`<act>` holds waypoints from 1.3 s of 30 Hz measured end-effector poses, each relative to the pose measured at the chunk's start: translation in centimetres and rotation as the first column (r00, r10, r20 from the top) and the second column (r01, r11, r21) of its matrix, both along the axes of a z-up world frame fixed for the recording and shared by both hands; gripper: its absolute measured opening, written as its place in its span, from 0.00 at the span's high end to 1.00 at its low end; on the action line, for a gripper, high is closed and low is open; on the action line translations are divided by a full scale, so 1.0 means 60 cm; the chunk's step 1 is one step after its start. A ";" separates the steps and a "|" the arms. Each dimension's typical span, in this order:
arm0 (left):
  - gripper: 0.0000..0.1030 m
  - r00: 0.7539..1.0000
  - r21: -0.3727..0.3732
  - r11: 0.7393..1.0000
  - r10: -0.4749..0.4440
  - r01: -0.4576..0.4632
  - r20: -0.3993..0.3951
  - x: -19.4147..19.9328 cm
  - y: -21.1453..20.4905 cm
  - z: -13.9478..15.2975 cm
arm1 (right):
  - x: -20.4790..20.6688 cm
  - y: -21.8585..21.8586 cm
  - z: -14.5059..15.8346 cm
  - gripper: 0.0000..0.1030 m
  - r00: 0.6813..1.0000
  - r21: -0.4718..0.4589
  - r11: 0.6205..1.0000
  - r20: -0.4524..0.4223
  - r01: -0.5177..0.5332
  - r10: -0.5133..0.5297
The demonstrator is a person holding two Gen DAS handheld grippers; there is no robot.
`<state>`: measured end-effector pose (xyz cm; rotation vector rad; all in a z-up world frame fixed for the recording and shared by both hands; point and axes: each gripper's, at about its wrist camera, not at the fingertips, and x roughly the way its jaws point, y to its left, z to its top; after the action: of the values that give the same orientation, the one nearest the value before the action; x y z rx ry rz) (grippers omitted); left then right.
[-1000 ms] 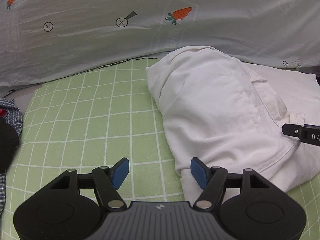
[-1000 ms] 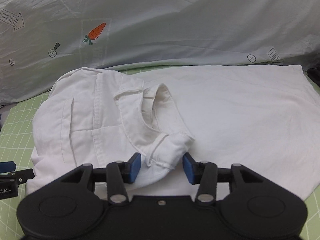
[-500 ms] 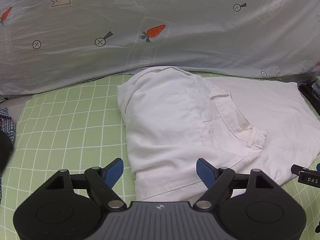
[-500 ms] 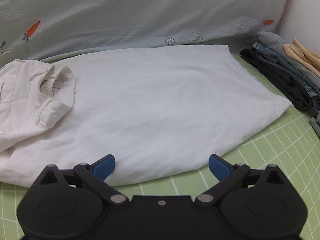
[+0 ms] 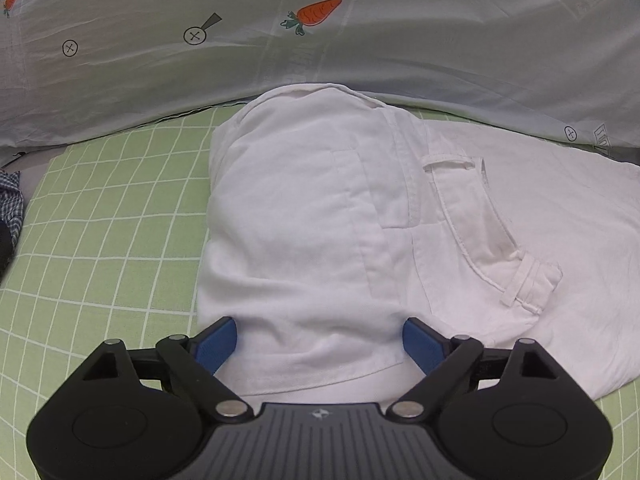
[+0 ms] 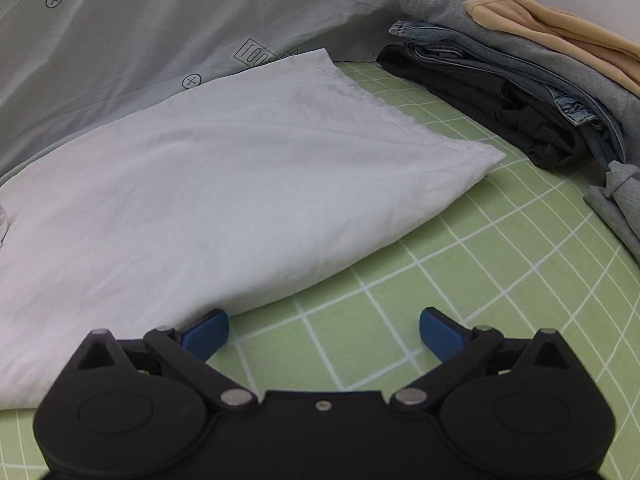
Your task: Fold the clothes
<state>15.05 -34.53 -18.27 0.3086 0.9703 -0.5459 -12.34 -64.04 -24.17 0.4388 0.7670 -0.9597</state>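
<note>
While the left gripper (image 5: 320,340) hangs over the near edge of the white trousers (image 5: 320,220), its jaws are spreading apart, and the cloth lies between the blue pads (image 5: 216,342) without being pinched; the pads stand just clear of the fabric on either side. Seen from the left wrist, the trousers fill the middle of the picture, their folded waist end humped up from about 12 o'clock down to 6 o'clock, with a belt loop (image 5: 450,160) at roughly 1 o'clock and a second loop towards 3 o'clock. Beyond that the leg part runs off to 3 o'clock and is cut by the frame edge. At 9 o'clock a scrap of blue checked cloth (image 5: 10,200) pokes in, too little of it showing to say what it is.

From the right wrist, the right gripper (image 6: 324,334) has its jaws wide apart over the bare green checked sheet (image 6: 480,280), nothing between them; its left pad (image 6: 206,332) sits just beside the hem edge of the trousers, and whether it touches cannot be told. The trouser leg spreads from 9 o'clock up to 12 o'clock. At 2 o'clock a stack of folded clothes (image 6: 540,80) is partly cut off. A pale carrot-print quilt (image 5: 320,40) lies along the far side, its lower edge hidden behind the trousers.
</note>
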 end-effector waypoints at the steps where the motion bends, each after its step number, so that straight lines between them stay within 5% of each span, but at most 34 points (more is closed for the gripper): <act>1: 0.07 1.000 0.006 1.000 0.016 -0.016 0.001 0.003 -0.005 -0.003 | -0.001 -0.021 -0.002 0.00 1.000 -0.012 1.000 0.010 0.010 -0.010; 8: 0.00 0.996 0.052 0.994 0.093 -0.093 0.002 0.013 -0.025 -0.021 | 0.005 -0.133 -0.007 0.00 0.996 -0.021 0.999 0.073 -0.043 0.044; 14: 0.00 0.996 0.089 0.992 0.088 -0.087 -0.007 0.019 -0.030 -0.024 | -0.050 -0.145 0.002 0.00 0.968 0.061 0.997 0.249 -0.041 0.024; 17: 0.00 0.996 0.097 0.992 0.087 -0.086 -0.010 0.020 -0.031 -0.025 | -0.090 -0.156 0.000 0.00 0.911 0.129 0.991 0.406 0.027 -0.078; 21: 0.00 0.996 0.109 0.991 0.085 -0.083 -0.011 0.023 -0.036 -0.027 | -0.137 -0.186 -0.014 0.00 0.744 0.257 0.954 0.605 0.153 -0.282; 22: 0.00 0.996 0.111 0.990 0.085 -0.083 -0.012 0.024 -0.038 -0.027 | -0.138 -0.195 -0.016 0.00 0.729 0.266 0.949 0.615 0.166 -0.300; 28: 0.00 0.996 0.114 0.990 0.084 -0.083 -0.008 0.020 -0.037 -0.028 | -0.105 -0.233 -0.016 0.03 0.778 0.209 0.956 0.557 0.206 -0.289; 30: 0.00 0.996 0.114 0.990 0.087 -0.087 -0.002 0.018 -0.038 -0.029 | -0.107 -0.245 -0.023 0.17 0.746 0.230 0.948 0.586 0.221 -0.316; 32: 0.00 0.996 0.118 0.989 0.092 -0.092 0.004 0.015 -0.040 -0.029 | -0.110 -0.260 -0.032 0.43 0.720 0.286 0.928 0.590 0.237 -0.366; 33: 0.00 0.995 0.120 0.988 0.095 -0.095 0.008 0.014 -0.040 -0.028 | -0.111 -0.268 -0.037 0.67 0.708 0.319 0.915 0.586 0.246 -0.394; 35: 0.00 0.995 0.121 0.988 0.097 -0.098 0.014 0.011 -0.040 -0.028 | -0.114 -0.279 -0.039 0.74 0.679 0.374 0.895 0.593 0.244 -0.433; 39: 0.00 0.995 0.117 0.988 0.099 -0.100 0.019 0.009 -0.037 -0.027 | -0.091 -0.260 0.004 0.77 0.726 0.265 0.945 0.609 0.191 -0.318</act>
<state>15.58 -36.77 -19.90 0.3666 1.0018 -0.3962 -17.78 -79.62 -23.95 1.0044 0.1518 -0.9070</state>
